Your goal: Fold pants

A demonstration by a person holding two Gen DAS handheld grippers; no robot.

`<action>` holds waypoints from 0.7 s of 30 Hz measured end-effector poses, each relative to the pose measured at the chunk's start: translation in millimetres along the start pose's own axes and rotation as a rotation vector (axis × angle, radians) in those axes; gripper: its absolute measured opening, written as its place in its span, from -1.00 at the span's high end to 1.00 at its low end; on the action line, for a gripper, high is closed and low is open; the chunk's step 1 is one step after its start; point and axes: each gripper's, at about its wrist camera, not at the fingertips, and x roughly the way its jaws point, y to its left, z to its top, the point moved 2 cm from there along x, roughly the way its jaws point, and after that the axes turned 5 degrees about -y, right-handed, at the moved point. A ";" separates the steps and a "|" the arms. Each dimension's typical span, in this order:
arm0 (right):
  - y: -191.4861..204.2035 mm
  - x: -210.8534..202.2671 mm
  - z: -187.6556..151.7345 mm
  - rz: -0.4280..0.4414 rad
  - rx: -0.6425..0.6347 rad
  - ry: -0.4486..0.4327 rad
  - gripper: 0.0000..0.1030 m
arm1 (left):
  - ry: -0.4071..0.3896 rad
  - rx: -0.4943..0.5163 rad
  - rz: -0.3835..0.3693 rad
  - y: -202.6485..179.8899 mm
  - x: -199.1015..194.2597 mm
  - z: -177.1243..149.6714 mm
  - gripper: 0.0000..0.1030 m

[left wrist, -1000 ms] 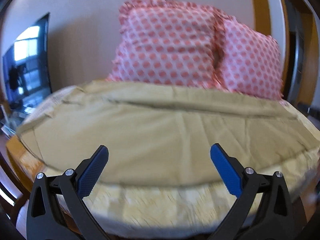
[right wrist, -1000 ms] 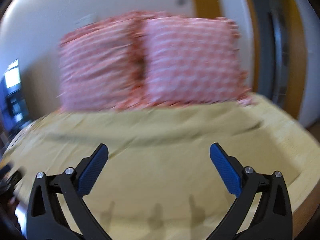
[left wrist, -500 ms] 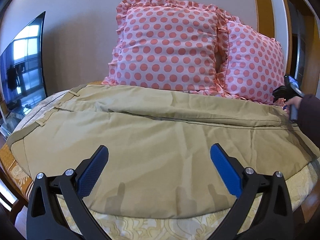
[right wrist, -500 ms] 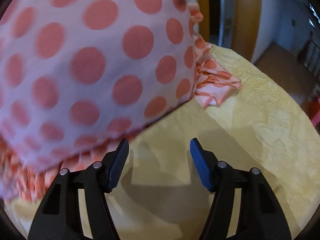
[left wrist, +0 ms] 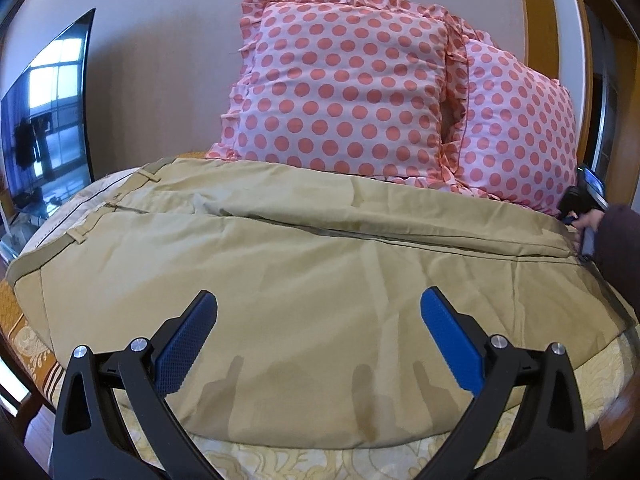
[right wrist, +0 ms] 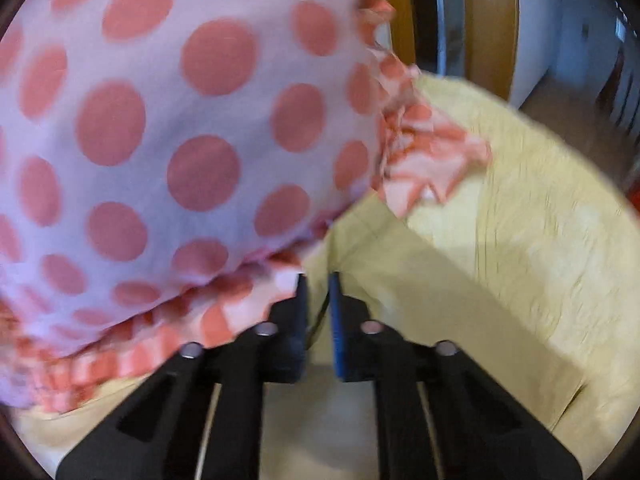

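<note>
Room: bedroom-ish setup, a bed (left wrist: 592, 384) with a pale yellow patterned cover, plain wall behind, a TV (left wrist: 44, 120) off to the far left.

Pillows: two pink polka-dot pillows (left wrist: 344, 92) propped at the far side against the wall, right behind the pants.

Pants: khaki pants (left wrist: 304, 272) spread flat across the bed, waistband and belt loops at the left, leg ends at the right. One leg looks like it's lying alongside or partly over the other, honestly can't tell which.

Left gripper (left wrist: 318, 344): hanging above the near edge of the pants, fingers wide apart, nothing in them.

Right gripper (right wrist: 318, 312): over at the far right by the pillow ruffle, fingers nearly closed with a bit of khaki hem between them. View's blurry, but it looks like a pinch on the leg end.

Progress: pretty early I'd say. Pants are laid out, no crosswise fold visible yet. The left side hasn't grabbed anything, so the real folding is all left to do.
</note>
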 end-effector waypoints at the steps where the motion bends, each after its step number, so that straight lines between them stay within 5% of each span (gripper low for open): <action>1: -12.7 -12.6 -4.8 0.061 0.042 -0.018 0.89 | 0.000 -0.005 0.002 1.3 -1.7 -0.6 -0.97; 9: -93.0 -155.1 -75.7 0.438 0.206 -0.157 0.90 | -0.014 -0.060 -0.002 12.1 -16.5 0.2 -0.97; 14: -125.0 -178.4 -139.6 0.439 0.289 -0.040 0.86 | -0.028 -0.113 -0.014 16.5 -21.8 5.9 -0.97; 18: -137.8 -167.5 -149.1 0.445 0.414 0.025 0.26 | -0.036 -0.127 -0.036 16.1 -25.4 7.8 -0.97; 21: -141.6 -172.2 -152.8 0.462 0.453 0.023 0.12 | -0.027 -0.129 -0.034 17.0 -26.5 7.3 -0.97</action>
